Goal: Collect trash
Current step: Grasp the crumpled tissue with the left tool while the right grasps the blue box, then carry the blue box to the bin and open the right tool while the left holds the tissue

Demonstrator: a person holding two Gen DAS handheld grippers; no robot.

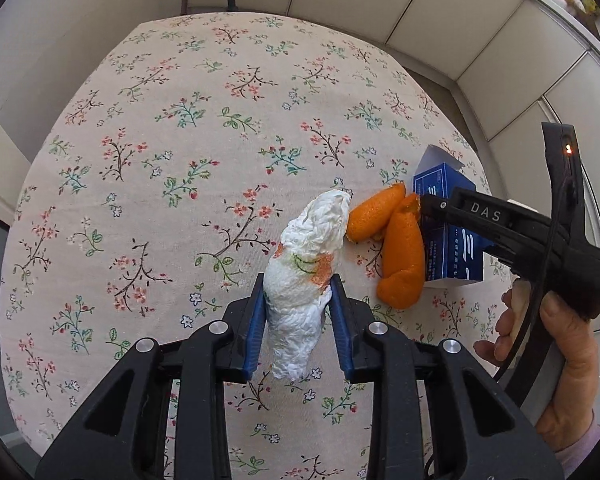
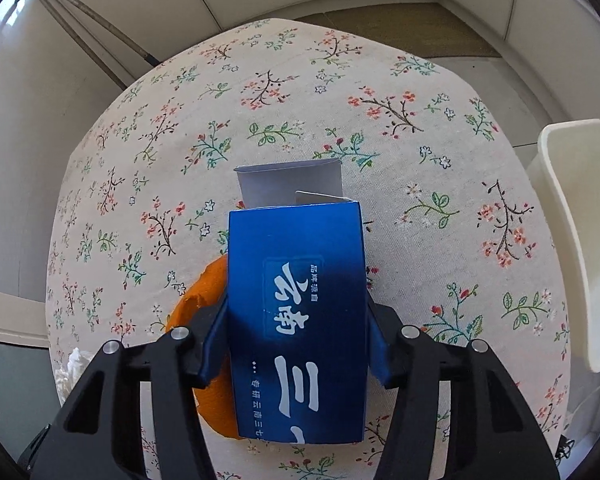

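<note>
My left gripper [image 1: 298,284] is shut on a crumpled white tissue [image 1: 308,248] with an orange stain, which stands up between the blue pads above the flowered tablecloth [image 1: 180,140]. To its right lie curled pieces of orange peel [image 1: 400,248] against a blue carton [image 1: 456,264] with an open flap. In the right wrist view my right gripper [image 2: 296,312] straddles that blue carton [image 2: 296,280], and both pads touch its long sides. The orange peel [image 2: 204,292] pokes out from under the carton's left side. The tissue [image 2: 72,368] shows at the lower left edge.
A white plastic bin [image 2: 572,220] stands past the table's right edge. A person's hand [image 1: 560,340] holds the right gripper's handle at the right. Pale cabinet doors run behind the round table, and thin poles [image 2: 80,12] lean at the back left.
</note>
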